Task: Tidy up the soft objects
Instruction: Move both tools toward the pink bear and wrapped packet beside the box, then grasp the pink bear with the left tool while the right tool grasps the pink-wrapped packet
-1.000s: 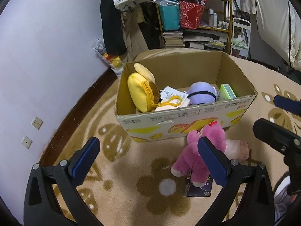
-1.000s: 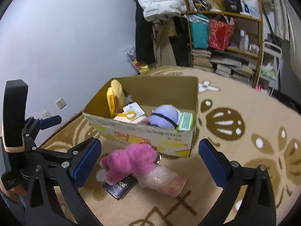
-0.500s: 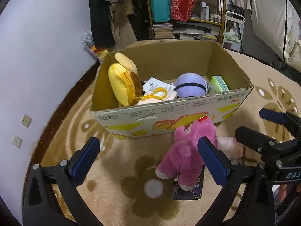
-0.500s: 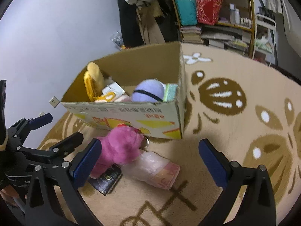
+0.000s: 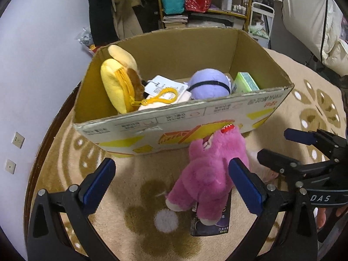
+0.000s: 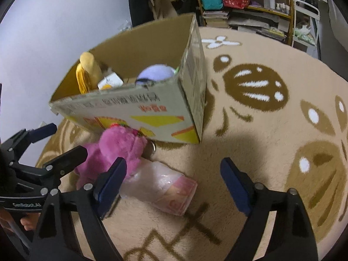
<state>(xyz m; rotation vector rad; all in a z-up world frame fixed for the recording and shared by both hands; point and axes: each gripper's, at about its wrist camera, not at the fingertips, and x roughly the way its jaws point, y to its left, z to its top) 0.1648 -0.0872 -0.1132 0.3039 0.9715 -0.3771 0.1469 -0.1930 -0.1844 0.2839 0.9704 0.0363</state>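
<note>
A pink plush toy lies on the carpet against the front of an open cardboard box. It also shows in the right wrist view. Beside it lies a pink plastic-wrapped pack. In the box are a yellow plush, a purple plush ball and a green packet. My left gripper is open just above the pink plush's left side. My right gripper is open over the wrapped pack.
A dark flat packet lies under the pink plush. The beige patterned carpet spreads to the right. A cluttered shelf and hanging clothes stand behind the box. A white wall is at the left.
Both grippers have moved forward and down toward the pink plush and the box front. Both stay open. Nothing on the floor has moved.
</note>
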